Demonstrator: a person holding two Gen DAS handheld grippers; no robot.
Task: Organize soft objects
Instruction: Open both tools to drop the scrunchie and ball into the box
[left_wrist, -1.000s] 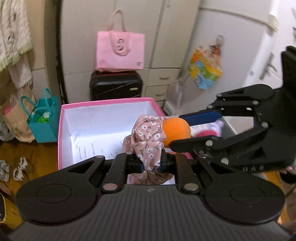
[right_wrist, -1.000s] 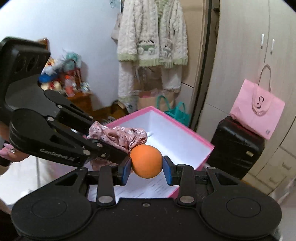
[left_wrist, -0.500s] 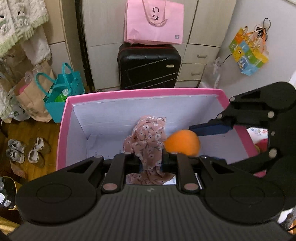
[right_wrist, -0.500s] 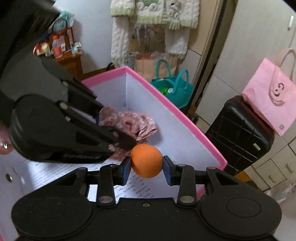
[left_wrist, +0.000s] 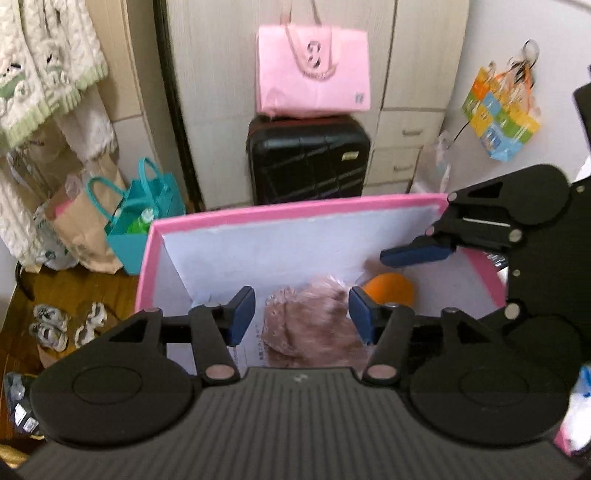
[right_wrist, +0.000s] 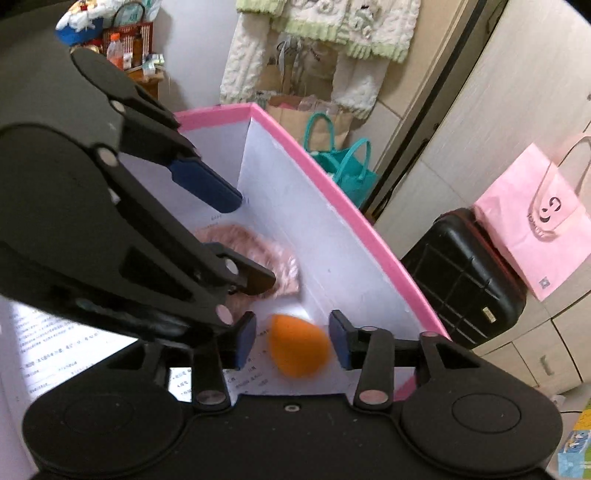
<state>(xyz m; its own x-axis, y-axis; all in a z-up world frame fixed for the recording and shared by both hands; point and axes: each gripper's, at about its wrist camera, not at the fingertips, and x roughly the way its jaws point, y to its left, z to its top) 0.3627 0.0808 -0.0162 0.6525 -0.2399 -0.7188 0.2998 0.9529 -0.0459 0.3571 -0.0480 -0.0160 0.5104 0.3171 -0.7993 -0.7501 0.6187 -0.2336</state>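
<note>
1. Over the floor: pink box (left_wrist: 295, 210), white inside, printed paper on its bottom; both grippers point down into it.
2. Behind the box: black suitcase (left_wrist: 308, 158) with a pink bag (left_wrist: 314, 74) on top; teal bag (left_wrist: 147, 218) at the box's left corner.
3. Left gripper (left_wrist: 301, 315): jaws opening, blue pads clear of the cloth.
4. Right gripper (right_wrist: 291, 341): jaws opening, pads clear of the ball.
5. Floral cloth (left_wrist: 314, 325): blurred, between the left pads, inside the box; whether it rests on the bottom, cannot tell.
6. Orange ball (right_wrist: 298, 345): blurred, between the right pads, near the box wall, just beside the cloth.
</note>
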